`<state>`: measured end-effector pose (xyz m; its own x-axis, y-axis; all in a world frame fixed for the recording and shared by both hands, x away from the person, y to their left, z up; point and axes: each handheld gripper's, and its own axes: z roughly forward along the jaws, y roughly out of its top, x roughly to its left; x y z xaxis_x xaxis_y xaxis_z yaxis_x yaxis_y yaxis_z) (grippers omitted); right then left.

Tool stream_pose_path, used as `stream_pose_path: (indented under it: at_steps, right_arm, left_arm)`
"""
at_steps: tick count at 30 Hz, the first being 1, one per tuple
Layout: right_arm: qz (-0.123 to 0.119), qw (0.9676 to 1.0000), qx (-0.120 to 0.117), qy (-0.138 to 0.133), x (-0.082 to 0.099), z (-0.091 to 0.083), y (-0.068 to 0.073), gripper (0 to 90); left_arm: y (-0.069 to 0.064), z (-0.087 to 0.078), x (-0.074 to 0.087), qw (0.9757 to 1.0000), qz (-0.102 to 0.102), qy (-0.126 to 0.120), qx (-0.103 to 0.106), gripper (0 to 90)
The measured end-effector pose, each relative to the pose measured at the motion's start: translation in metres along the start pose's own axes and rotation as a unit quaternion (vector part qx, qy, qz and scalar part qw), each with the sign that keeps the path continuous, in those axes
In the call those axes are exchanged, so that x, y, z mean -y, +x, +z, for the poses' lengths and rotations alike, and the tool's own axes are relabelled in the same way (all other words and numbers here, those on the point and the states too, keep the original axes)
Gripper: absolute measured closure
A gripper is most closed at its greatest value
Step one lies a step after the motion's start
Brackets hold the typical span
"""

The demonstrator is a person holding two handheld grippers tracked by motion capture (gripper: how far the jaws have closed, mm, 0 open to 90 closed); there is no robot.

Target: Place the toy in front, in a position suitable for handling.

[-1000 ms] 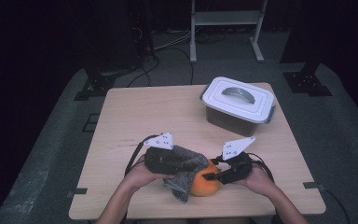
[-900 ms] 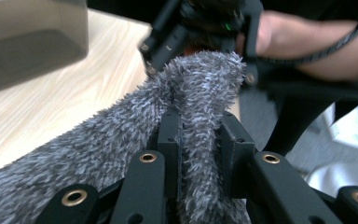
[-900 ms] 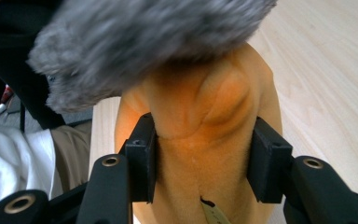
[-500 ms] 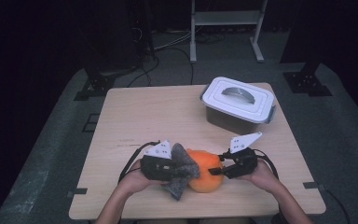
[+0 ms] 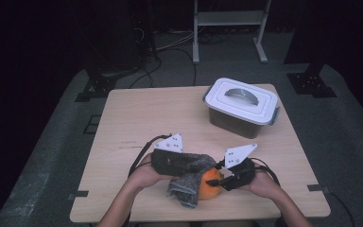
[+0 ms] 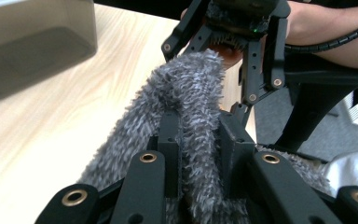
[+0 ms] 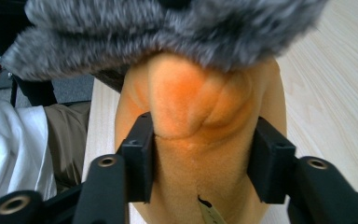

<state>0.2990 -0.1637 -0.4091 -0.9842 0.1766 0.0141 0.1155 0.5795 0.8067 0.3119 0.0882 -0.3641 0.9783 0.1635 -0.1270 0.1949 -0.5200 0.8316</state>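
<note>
High view: the person's left gripper [image 5: 182, 163] and right gripper [image 5: 227, 178] are meeting at the near edge of the pale wooden surface [image 5: 146, 118], with a shaggy grey fleece cloth [image 5: 185, 187] draping over a soft orange foam ball [image 5: 209, 183] between them.

High view, background: a white-lidded translucent plastic box [image 5: 242, 105] is sitting closed, well apart at the far right.

Left gripper view: the jaws are pinching a thick fold of the grey cloth [image 6: 186, 121], pressed nearly together on it; the right gripper [image 6: 233, 42] is facing them just beyond.

Right gripper view: the jaws are squeezing the orange ball [image 7: 200, 140], denting its sides, and they have just been opening a little with the ball between them; the grey cloth [image 7: 168, 28] is lying across its top.

Risk, ball: with that hold easing, the ball is looking likely to slip out and roll off the near edge, since it is sitting so close to it.

Risk, cloth: any sideways tug by the left jaws could drag the ball along, as the fleece is clinging to its foam.
</note>
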Motion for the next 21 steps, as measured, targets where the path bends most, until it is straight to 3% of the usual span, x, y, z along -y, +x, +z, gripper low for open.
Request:
stream_pose_path:
  at_steps: [4, 8, 12, 17, 21]
  right_arm:
    - [0.051, 0.9987, 0.006, 0.0, 0.001, -0.004, -0.002, 32.8]
    - [0.071, 0.9972, 0.025, -0.001, 0.002, -0.009, 0.005, 31.1]
    - [0.073, 0.9962, 0.047, 0.006, 0.0, -0.013, 0.011, 31.3]
    - [0.076, 0.9957, 0.052, 0.007, 0.0, -0.005, 0.013, 32.8]
    - [0.049, 0.998, 0.041, -0.002, 0.0, -0.002, 0.009, 48.5]
  left_arm:
    - [0.003, 0.002, 0.006, 0.9999, -0.012, -0.003, 0.0, 74.1]
    - [0.004, -0.002, 0.007, 0.9999, -0.012, 0.002, -0.008, 74.5]
    - [0.004, -0.003, 0.007, 0.9998, -0.014, -0.004, -0.012, 74.6]
    - [0.0, -0.001, 0.006, 0.9997, -0.02, -0.01, 0.003, 74.5]
    - [0.0, -0.006, 0.003, 0.9996, -0.019, -0.018, 0.006, 74.5]
